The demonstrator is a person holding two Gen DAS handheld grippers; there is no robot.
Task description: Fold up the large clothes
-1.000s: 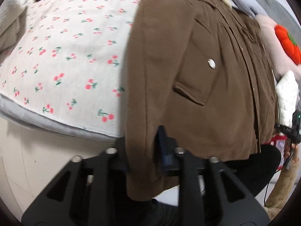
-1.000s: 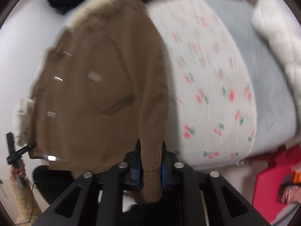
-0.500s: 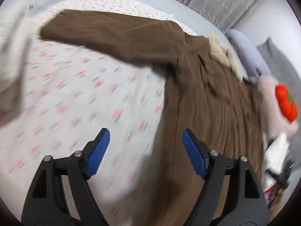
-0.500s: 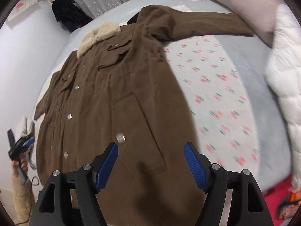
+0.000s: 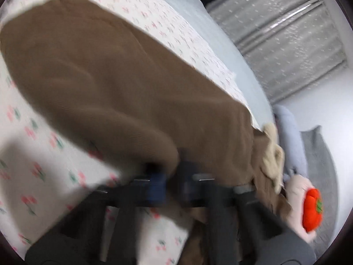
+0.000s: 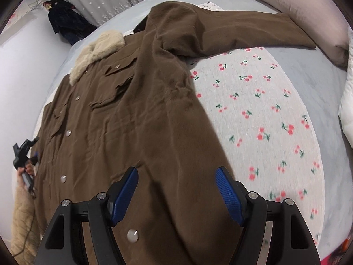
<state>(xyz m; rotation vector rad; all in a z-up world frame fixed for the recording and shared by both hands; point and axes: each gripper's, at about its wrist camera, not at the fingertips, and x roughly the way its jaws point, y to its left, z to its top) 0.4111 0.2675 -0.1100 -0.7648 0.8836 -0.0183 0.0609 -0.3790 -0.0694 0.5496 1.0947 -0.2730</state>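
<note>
A large brown coat (image 6: 136,119) with a cream fur collar (image 6: 99,50) lies spread front-up on the cherry-print sheet (image 6: 264,110), its right sleeve (image 6: 253,31) stretched toward the pillows. My right gripper (image 6: 176,187) is open and empty, hovering over the coat's lower right side. In the blurred left wrist view, my left gripper (image 5: 171,183) is shut on the coat's left sleeve (image 5: 99,84) near the underarm; the sleeve stretches up and away to the left over the sheet (image 5: 33,154).
A pink pillow (image 6: 308,6) and a white quilt (image 6: 346,110) lie at the right of the bed. An orange plush (image 5: 312,207) and a grey cushion (image 5: 320,154) sit by the collar side. Dark clothes (image 6: 64,19) hang by the curtain. The left gripper (image 6: 24,154) shows at the coat's left edge.
Both grippers let go of the coat's hem and rose over it. The left gripper has since swung to the left sleeve and closed on it. The right gripper stays open.
</note>
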